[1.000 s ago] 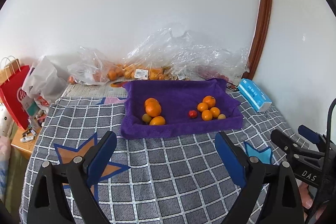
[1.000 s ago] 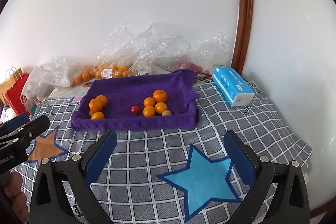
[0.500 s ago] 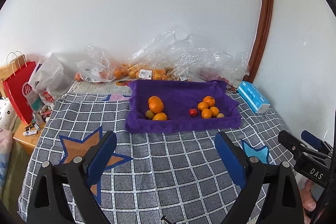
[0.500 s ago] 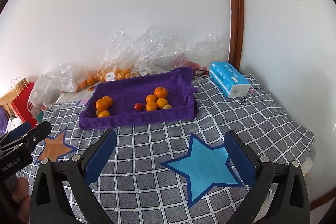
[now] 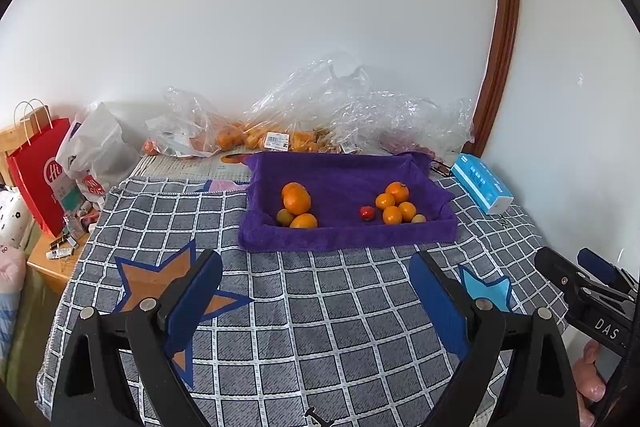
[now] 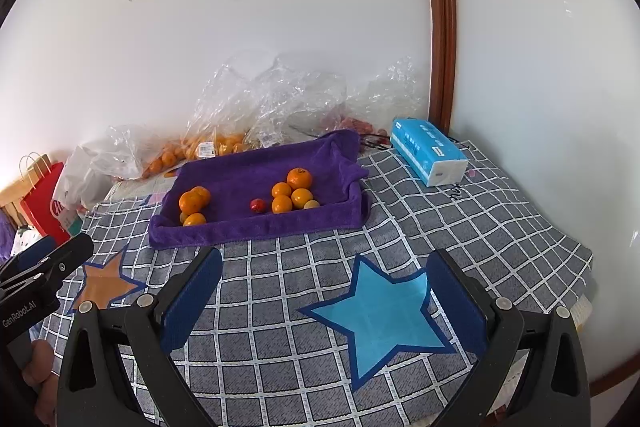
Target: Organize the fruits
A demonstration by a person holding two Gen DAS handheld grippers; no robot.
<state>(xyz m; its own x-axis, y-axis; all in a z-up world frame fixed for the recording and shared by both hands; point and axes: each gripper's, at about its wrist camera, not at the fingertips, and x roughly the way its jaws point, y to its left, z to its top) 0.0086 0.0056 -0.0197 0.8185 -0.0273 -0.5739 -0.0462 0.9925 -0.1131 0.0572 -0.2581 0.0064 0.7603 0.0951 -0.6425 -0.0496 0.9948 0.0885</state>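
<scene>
Checked bedcover (image 5: 320, 307), white wall behind. Oranges (image 5: 394, 205) sit grouped in purple towel tray (image 5: 344, 239). Both tongs, left (image 5: 316, 301) and right (image 6: 324, 301), gape wide, empty. Fruit likely light, round, rolls easily; pinch across the middle.

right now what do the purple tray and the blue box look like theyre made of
The purple tray looks like soft terry cloth: fuzzy matte pile, slumped rounded walls, a floppy corner. The blue box is likely a soft plastic-wrapped tissue pack: slight sheen and printed wrap, though it could be card.

Fuzzy purple cloth tray (image 5: 348, 239), glossy crinkled plastic bags (image 5: 352, 107), matt woven checked bedspread (image 5: 320, 307)
</scene>
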